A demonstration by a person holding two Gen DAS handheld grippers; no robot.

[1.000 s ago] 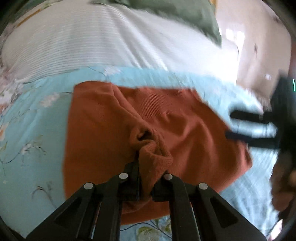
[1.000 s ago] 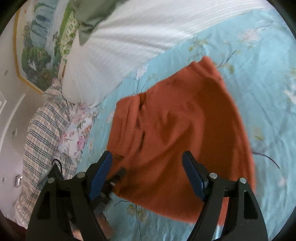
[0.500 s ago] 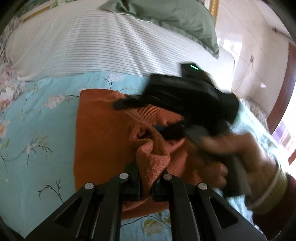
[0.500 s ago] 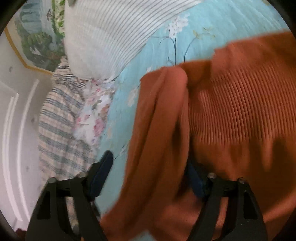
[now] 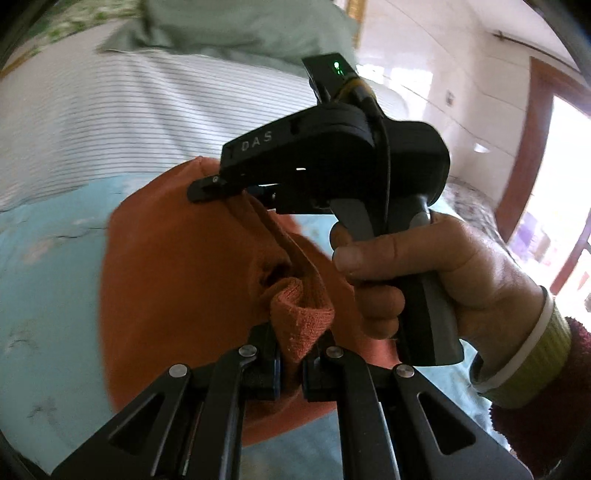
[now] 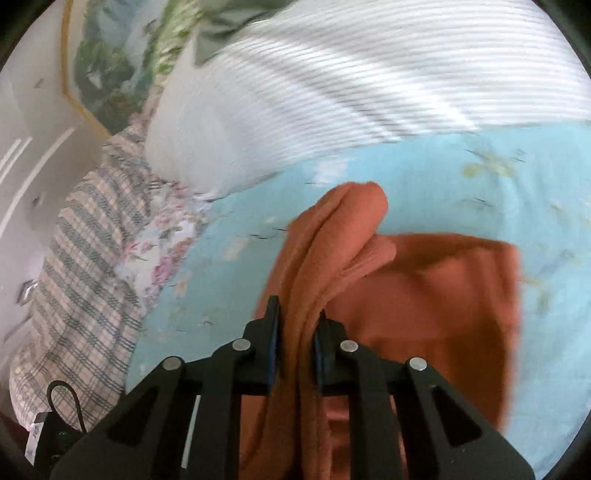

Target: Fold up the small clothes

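Observation:
An orange knitted garment (image 5: 166,277) lies on the light blue floral sheet (image 5: 44,258), partly lifted. My left gripper (image 5: 291,339) is shut on a bunched fold at its near edge. In the left wrist view a person's hand (image 5: 443,266) holds my right gripper (image 5: 236,192), which reaches over the garment's far edge. The right wrist view shows the right gripper (image 6: 297,325) with its jaws closing. Its pads press on a thick rolled fold of the orange garment (image 6: 424,295), which hangs from them. The cloth between the two grips is pulled up into a ridge.
A white striped duvet (image 5: 129,122) and a green pillow (image 5: 240,29) lie beyond the garment. A plaid cloth (image 6: 85,258) and a framed landscape picture (image 6: 107,66) are at the left in the right wrist view. A doorway (image 5: 554,184) is at the right.
My right gripper came in from the right, went over the garment and closed on a fold at its far edge. Both grippers rose, lifting the cloth off the sheet.

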